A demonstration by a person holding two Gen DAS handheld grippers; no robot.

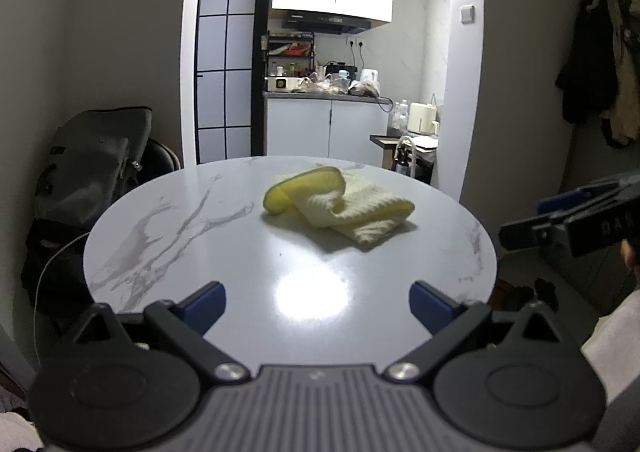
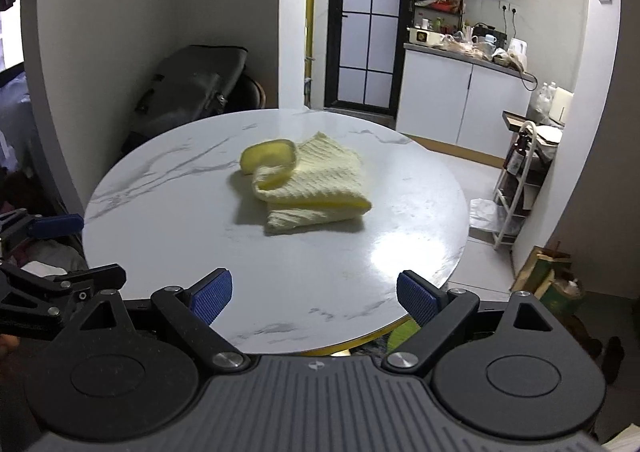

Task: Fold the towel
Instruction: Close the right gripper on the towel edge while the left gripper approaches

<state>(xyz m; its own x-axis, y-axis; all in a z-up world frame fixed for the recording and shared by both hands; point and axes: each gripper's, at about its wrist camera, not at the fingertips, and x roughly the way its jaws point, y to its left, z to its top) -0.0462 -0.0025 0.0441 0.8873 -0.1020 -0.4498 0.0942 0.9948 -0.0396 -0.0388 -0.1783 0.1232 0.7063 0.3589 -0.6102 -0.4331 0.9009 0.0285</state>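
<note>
Crumpled yellow towel (image 1: 340,206) mid round marble table (image 1: 168,236), well beyond left gripper (image 1: 317,302) and right gripper (image 2: 314,294), both spread wide, empty.

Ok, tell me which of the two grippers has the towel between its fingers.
Neither. The left gripper and the right gripper both stand open at the near edge of the table, apart from the yellow towel lying crumpled mid-table.

Both wrist views look from the near rim across the table (image 1: 160,236), sharing the towel (image 1: 340,204).
</note>
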